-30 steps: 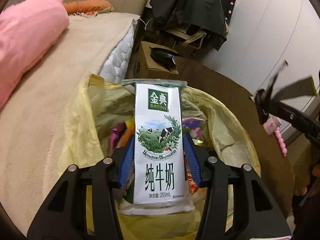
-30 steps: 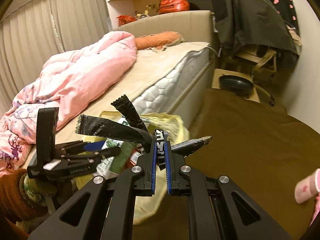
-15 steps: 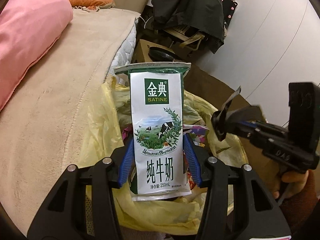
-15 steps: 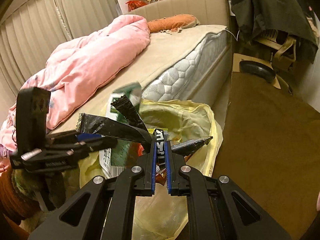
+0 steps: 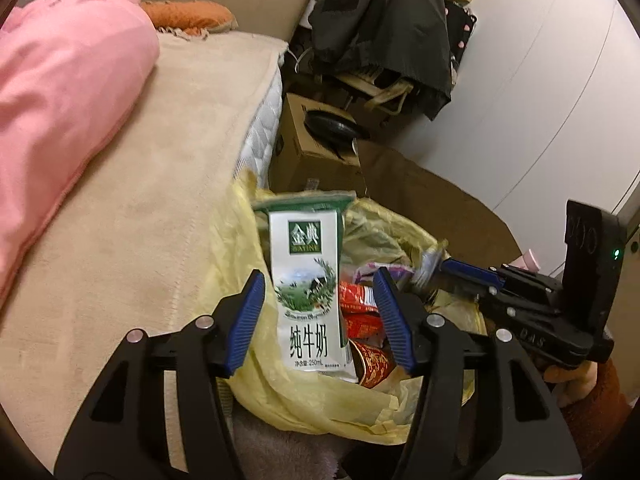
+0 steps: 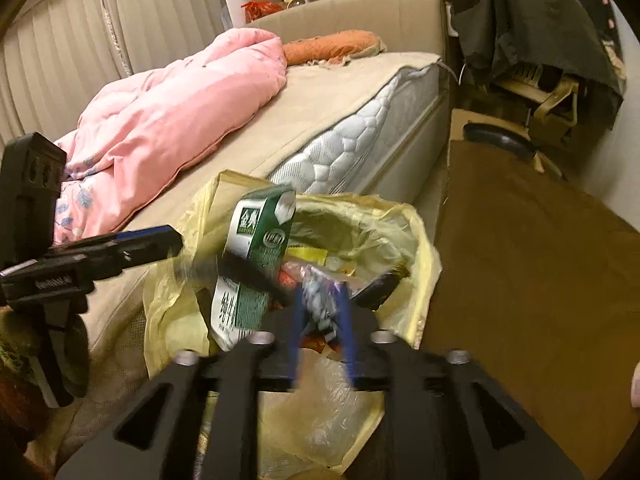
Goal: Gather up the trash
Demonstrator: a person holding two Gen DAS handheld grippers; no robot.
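A yellow trash bag (image 5: pixel 320 404) stands open beside the bed and holds several wrappers. My left gripper (image 5: pixel 318 318) is open over its mouth. A green and white milk carton (image 5: pixel 306 292) is between the open fingers, touching neither, down in the bag; it also shows in the right wrist view (image 6: pixel 256 268). My right gripper (image 6: pixel 322 316) is over the same bag (image 6: pixel 424 256), blurred by motion, its fingers slightly apart around a crumpled black wrapper (image 6: pixel 320 304). The right gripper also shows in the left wrist view (image 5: pixel 448 270).
The bed (image 5: pixel 132 200) with a pink duvet (image 6: pixel 172 120) lies to the left. A cardboard box (image 5: pixel 316 152) with a black pan stands behind the bag. Brown floor covering (image 6: pixel 532 264) lies to the right. A chair draped in dark clothes (image 5: pixel 384 32) stands at the back.
My left gripper has opened and the milk carton has dropped into the bag. My right gripper has moved over the bag and its fingers have parted a little around the black wrapper.
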